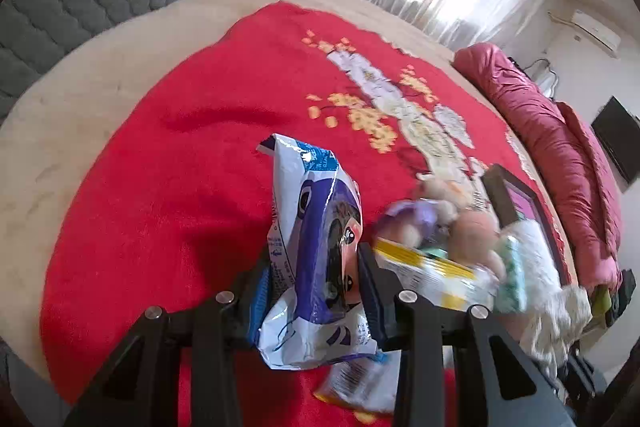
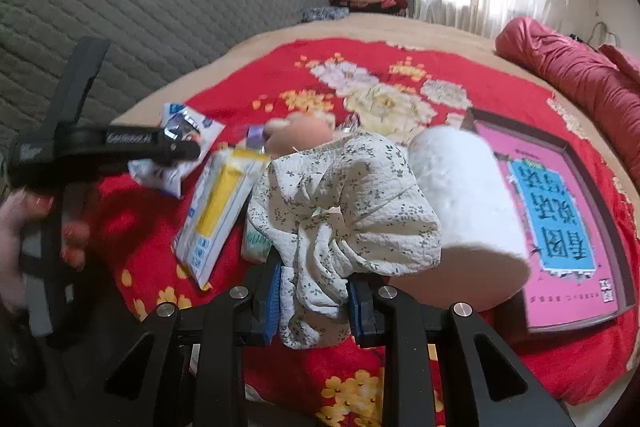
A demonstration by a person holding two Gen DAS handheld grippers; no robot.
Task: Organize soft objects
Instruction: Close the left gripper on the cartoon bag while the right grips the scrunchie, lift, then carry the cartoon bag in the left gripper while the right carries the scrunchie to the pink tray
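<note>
Two-gripper sorting on a bed covered by a red floral blanket (image 2: 360, 379). The left gripper (image 1: 316, 267) is clamped on a crinkly white-and-purple plastic snack packet (image 1: 316, 227), lifted above the blanket. The right gripper (image 2: 312, 295) is clamped on a bunched white floral-print cloth (image 2: 340, 211) — raised in front of a white paper roll (image 2: 468, 195) and a pink-and-blue lidded box (image 2: 560, 227). A white-and-yellow flat packet (image 2: 216, 211) and a peach plush toy (image 2: 300, 135) lie on the blanket between the grippers. Judged well done: carry each item clear of the pile, lower it until supported, then release — the loose cloth hem may snag neighbouring items.
</note>
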